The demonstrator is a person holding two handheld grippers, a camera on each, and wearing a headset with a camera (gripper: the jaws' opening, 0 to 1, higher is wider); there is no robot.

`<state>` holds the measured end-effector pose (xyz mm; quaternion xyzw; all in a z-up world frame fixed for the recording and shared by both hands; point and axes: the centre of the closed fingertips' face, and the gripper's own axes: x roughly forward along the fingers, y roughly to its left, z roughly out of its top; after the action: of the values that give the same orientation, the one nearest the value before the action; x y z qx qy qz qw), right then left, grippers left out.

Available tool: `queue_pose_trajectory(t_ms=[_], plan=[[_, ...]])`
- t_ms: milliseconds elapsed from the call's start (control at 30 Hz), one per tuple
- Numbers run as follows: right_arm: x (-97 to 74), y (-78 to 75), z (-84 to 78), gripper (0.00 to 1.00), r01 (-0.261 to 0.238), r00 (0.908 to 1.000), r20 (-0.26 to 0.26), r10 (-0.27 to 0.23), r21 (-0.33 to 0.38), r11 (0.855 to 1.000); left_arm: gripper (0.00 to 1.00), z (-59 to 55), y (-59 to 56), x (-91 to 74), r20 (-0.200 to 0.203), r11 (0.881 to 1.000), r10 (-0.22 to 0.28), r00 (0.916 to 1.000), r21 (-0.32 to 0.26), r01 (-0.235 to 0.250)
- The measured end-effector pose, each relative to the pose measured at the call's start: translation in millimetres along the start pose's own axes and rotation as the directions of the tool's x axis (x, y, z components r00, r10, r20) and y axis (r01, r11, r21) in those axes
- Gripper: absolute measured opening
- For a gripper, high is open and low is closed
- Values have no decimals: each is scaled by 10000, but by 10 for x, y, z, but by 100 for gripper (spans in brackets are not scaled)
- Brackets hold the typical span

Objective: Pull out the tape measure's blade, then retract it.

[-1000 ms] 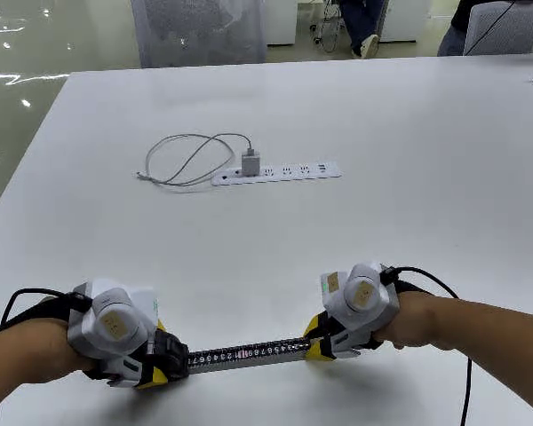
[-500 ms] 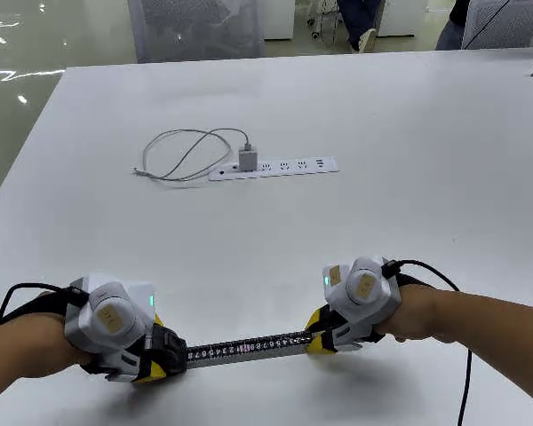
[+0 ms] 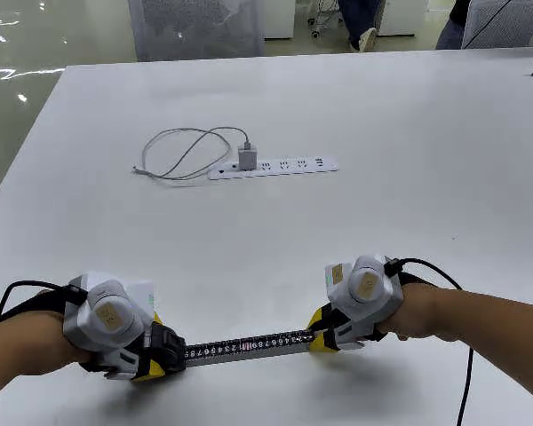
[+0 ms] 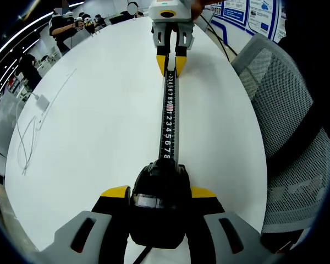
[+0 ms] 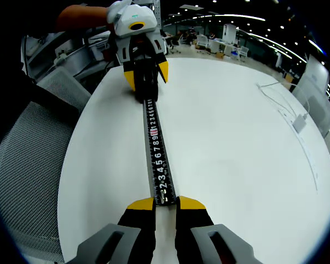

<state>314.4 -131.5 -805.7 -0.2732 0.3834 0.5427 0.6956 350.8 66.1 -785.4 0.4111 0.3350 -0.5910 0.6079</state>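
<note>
Stretching from the case (image 4: 157,217) in left gripper (image 4: 159,192), blade (image 3: 249,345) reaches right gripper (image 5: 166,204).

Tape measure case (image 4: 157,203) in left tool (image 3: 157,348) at near left of desk (image 3: 409,133), blade (image 3: 244,346) running right to right tool (image 3: 317,333), power strip (image 3: 275,167) farther back, cable (image 3: 182,151) at its left

A tape measure (image 3: 179,351) is held low over the white table (image 3: 355,222), near its 6 o'clock edge. The black case (image 4: 158,206) is clamped between the yellow-tipped jaws of the left gripper (image 3: 156,355), at about 7 o'clock. The blade (image 3: 249,345) is drawn out. It is dark with pale numerals, one of them marked in red, and is stretched straight toward 3 o'clock, rising slightly. Its tip is pinched by the right gripper (image 3: 320,339) at about 5 o'clock. Whether the blade touches the table cannot be told.
</note>
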Motion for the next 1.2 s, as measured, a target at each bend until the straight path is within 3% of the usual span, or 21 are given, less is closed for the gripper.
queue_pose_trajectory(t_ms=[1200], plan=[[-97, -21, -147, 9, -19, 9999, -124, 20, 67, 10000, 35, -2, -4, 0, -11, 10000, 31, 10000, 15, -31]])
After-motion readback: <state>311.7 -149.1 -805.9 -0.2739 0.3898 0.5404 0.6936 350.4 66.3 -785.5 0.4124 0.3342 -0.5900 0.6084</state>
